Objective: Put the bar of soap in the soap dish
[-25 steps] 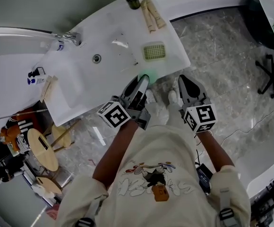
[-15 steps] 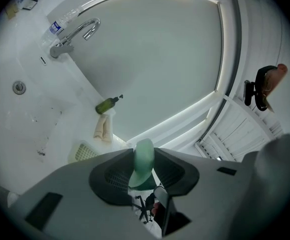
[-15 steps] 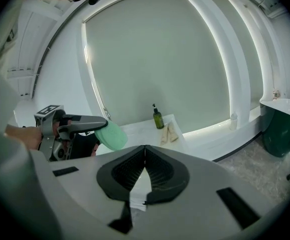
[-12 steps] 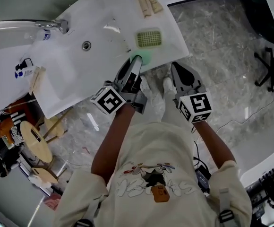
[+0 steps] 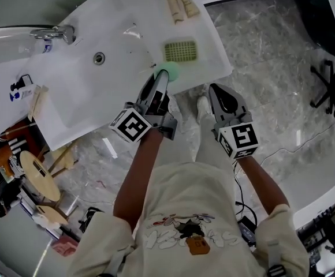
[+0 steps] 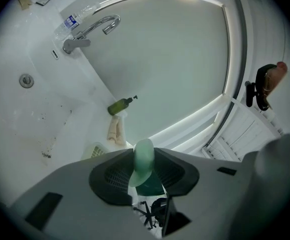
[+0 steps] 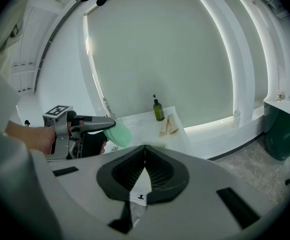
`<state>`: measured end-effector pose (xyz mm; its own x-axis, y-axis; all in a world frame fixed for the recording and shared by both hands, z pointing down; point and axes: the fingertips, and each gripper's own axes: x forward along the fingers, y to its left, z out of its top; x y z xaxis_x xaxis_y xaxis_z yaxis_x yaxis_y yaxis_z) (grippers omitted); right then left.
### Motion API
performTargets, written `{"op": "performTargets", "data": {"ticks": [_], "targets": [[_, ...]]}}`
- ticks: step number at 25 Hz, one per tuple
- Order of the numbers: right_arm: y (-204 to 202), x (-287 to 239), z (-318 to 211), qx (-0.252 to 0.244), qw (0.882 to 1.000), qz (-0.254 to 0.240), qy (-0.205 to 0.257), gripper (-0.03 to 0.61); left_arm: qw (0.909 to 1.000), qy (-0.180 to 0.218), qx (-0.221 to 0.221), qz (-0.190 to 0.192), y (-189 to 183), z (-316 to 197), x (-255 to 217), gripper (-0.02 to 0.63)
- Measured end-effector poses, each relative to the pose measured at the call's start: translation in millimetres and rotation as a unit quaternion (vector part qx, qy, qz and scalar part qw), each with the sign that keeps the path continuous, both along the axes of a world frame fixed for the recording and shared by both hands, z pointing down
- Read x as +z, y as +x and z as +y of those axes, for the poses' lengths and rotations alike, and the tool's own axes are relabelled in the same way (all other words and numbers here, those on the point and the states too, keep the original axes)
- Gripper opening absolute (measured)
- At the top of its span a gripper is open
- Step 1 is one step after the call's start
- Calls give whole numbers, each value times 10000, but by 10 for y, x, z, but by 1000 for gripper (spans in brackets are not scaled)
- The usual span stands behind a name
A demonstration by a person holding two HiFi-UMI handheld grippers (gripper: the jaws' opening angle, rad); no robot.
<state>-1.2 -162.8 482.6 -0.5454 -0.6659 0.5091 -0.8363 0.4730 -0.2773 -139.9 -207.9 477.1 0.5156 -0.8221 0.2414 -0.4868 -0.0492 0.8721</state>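
Soap bar (image 5: pixel 171 70), clamped in my left gripper (image 5: pixel 162 78), has come over the counter's (image 5: pixel 211 52) front edge, near the soap dish (image 5: pixel 181 51). Right gripper (image 5: pixel 218 94) closed, empty.

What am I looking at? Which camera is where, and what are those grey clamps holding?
No robot: a person holds a two-jaw gripper in each hand. One picture comes from a head camera looking down; the other two cameras ride on the grippers, looking along their jaws. The left gripper is shut on a green bar of soap; the right gripper is shut, empty. On the white counter: a slatted soap dish, rolled towels, a green bottle, beside a sink with a faucet.
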Motion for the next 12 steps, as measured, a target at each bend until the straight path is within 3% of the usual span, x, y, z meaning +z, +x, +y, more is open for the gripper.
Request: {"op": "performTargets", "data": {"ticks": [12], "targets": [[-90,248,-129,19,9999,-111,-130,7,9988,117,10,-465,-23,-279,195,132]]}}
